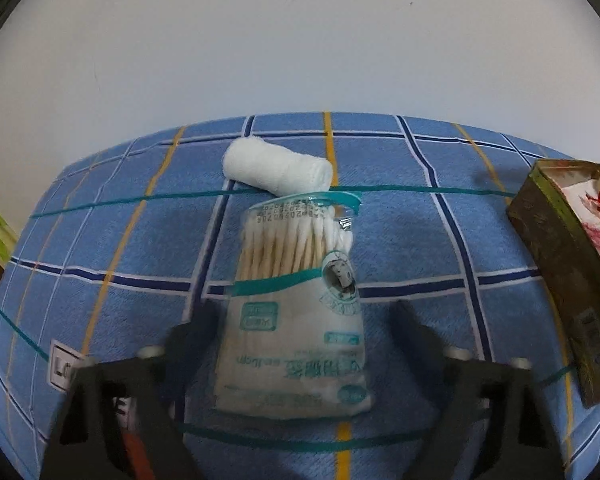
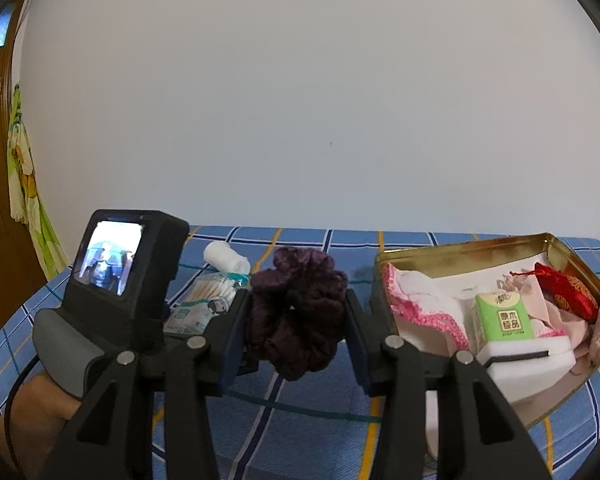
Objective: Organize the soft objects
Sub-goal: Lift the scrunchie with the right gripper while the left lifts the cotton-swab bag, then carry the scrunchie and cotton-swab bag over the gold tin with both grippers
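Right gripper [image 2: 298,316] level, clamping purple scrunchie [image 2: 296,304].

Left wrist view: clear plastic bag of cotton swabs [image 1: 296,312] lies mid-frame on the blue checked cloth [image 1: 112,240], betw. the two black fingers at bottom. White rolled gauze bandage [image 1: 278,170] just behind it, touching the bag's top edge. Gold rectangular tin box [image 1: 556,252] at right edge, well apart. Right wrist view: dark purple fabric scrunchie [image 2: 300,312] centre, tin right, bag + gauze to its left.
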Motion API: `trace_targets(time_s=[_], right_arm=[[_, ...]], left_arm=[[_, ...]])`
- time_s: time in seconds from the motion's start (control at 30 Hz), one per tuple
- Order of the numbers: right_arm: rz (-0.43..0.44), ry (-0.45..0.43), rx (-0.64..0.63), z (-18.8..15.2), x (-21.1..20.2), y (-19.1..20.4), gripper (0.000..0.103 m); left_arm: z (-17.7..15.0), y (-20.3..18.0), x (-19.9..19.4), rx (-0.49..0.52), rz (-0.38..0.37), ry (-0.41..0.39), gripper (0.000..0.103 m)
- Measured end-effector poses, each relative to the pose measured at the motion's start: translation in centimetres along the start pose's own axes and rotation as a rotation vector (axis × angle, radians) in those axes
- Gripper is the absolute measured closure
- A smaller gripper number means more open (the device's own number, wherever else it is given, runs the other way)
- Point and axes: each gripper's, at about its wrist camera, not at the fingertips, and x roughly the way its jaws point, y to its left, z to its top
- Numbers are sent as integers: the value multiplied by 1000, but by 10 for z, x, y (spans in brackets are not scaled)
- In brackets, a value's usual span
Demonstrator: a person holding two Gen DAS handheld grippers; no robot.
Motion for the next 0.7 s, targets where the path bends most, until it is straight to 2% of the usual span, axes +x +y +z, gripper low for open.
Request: trace_targets(time_s=[0.03,0.07,0.1,0.27,0.37,0.53,0.7], right_arm=[[1,-2,0,0,0,0,57],[2,-5,-1,0,-1,0,57],[3,-9,-1,0,-2,0,57],[-2,-26,-4,0,-5,1,57],[-4,-41,-3,0,-8,0,57],[-10,-62,0,3,-11,-2,57],[-17,-98,-15,4,-21,-6,57]], left_arm=[[0,8,-2,-6,-16,-10,57],[-2,12,-6,-25,-28,-19,65],[-4,15,-8,-34,-34,-26,68],[-16,36,-20,-170,-208,-55,68],[-19,32,-37,-146,-197,-119,69],[-27,25,-88,-117,-231,-328,69],[-40,17,-123,-146,-256,-422,69]])
